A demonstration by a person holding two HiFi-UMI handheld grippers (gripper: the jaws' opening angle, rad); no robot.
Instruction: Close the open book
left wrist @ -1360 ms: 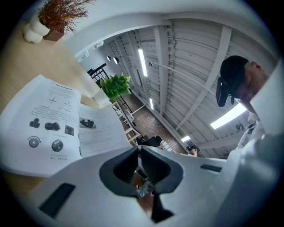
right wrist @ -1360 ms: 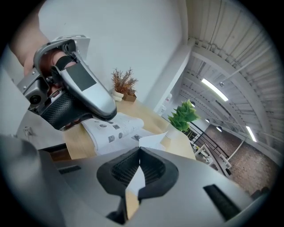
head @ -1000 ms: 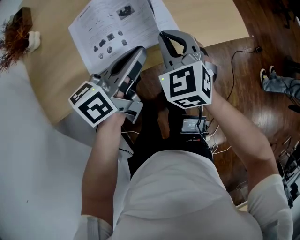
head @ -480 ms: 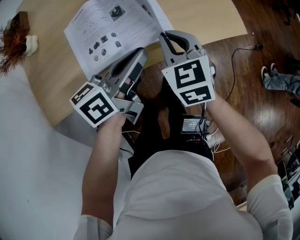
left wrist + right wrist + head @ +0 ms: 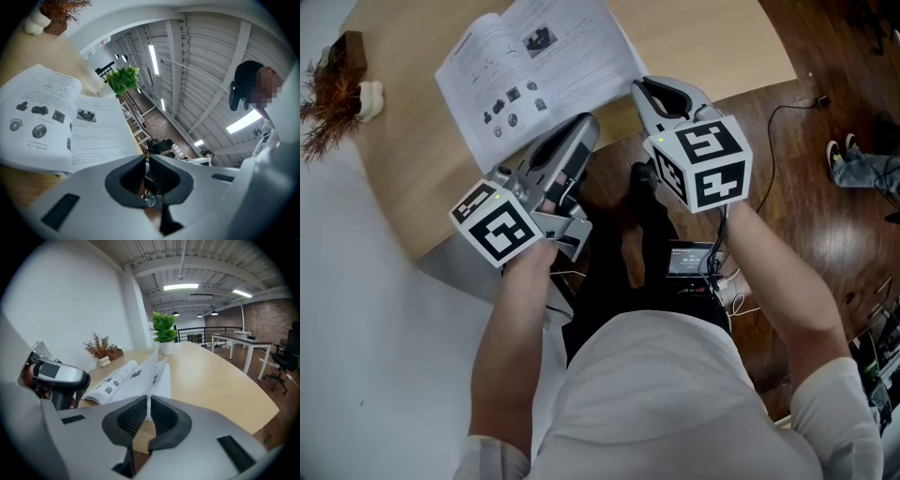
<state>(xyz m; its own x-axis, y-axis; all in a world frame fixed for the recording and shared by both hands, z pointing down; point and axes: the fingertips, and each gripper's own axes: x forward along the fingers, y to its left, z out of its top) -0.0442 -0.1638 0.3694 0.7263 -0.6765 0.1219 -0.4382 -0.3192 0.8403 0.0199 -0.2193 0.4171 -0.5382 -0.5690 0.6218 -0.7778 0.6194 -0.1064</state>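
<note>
The open book lies on the wooden table with its printed pages up. In the right gripper view a few leaves of the book stand raised near the spine. My left gripper is shut and empty at the table's near edge, just below the book. My right gripper sits at the book's near right corner. Its jaws are together, with only a thin slit between them, and hold nothing. Both grippers point toward the book from the table edge.
A dried plant in a small holder stands at the table's far left. A green potted plant stands farther along the table. A small screen device hangs at the person's waist. The table's curved edge runs under both grippers.
The right gripper has rolled, so its marker cube shows other faces, and it has shifted slightly right and lower. The left gripper has barely moved.
</note>
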